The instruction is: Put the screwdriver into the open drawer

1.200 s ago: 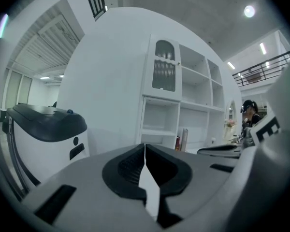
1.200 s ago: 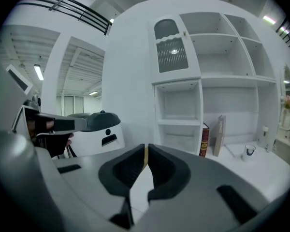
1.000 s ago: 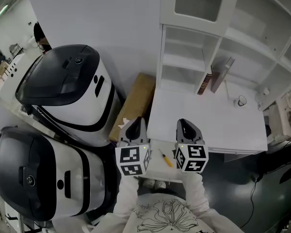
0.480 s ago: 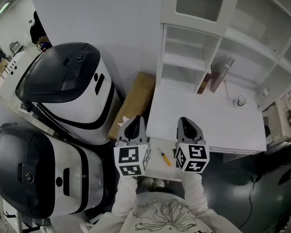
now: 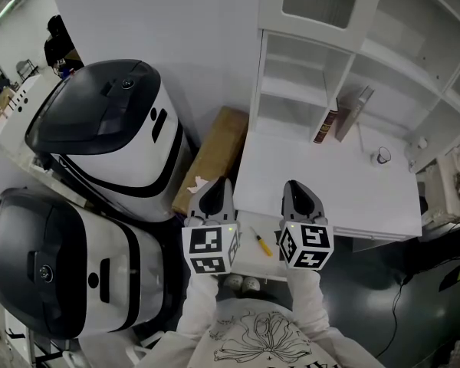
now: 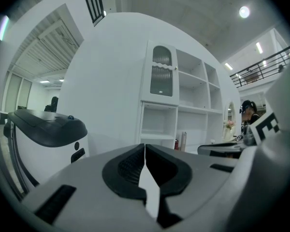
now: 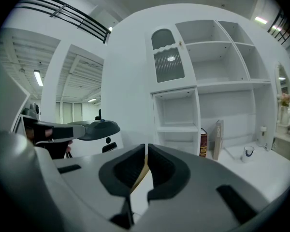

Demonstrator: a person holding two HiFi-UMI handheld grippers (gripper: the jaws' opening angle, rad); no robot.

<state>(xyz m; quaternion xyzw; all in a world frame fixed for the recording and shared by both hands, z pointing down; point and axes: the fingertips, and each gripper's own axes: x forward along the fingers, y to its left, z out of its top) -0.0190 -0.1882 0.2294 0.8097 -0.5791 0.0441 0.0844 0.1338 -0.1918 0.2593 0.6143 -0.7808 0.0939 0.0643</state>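
A small screwdriver (image 5: 261, 244) with a yellow handle lies in the open white drawer (image 5: 248, 264) under the desk's front edge. It rests between my two grippers, and neither touches it. My left gripper (image 5: 216, 189) is held above the drawer's left side, jaws pressed together with nothing in them. My right gripper (image 5: 297, 191) is over the drawer's right side, also shut and empty. The left gripper view shows the left gripper (image 6: 144, 148) with closed jaws pointing at the shelves. In the right gripper view the right gripper (image 7: 146, 149) is closed too.
The white desk (image 5: 337, 194) carries a shelf unit (image 5: 307, 75) with two books (image 5: 326, 126) and a small cup (image 5: 381, 156). A cardboard box (image 5: 215, 159) leans left of the desk. Two large black-and-white machines (image 5: 107, 129) (image 5: 54, 259) fill the left side.
Both grippers stay shut, side by side over the drawer, and the screwdriver has not moved. The head view has only shifted slightly.
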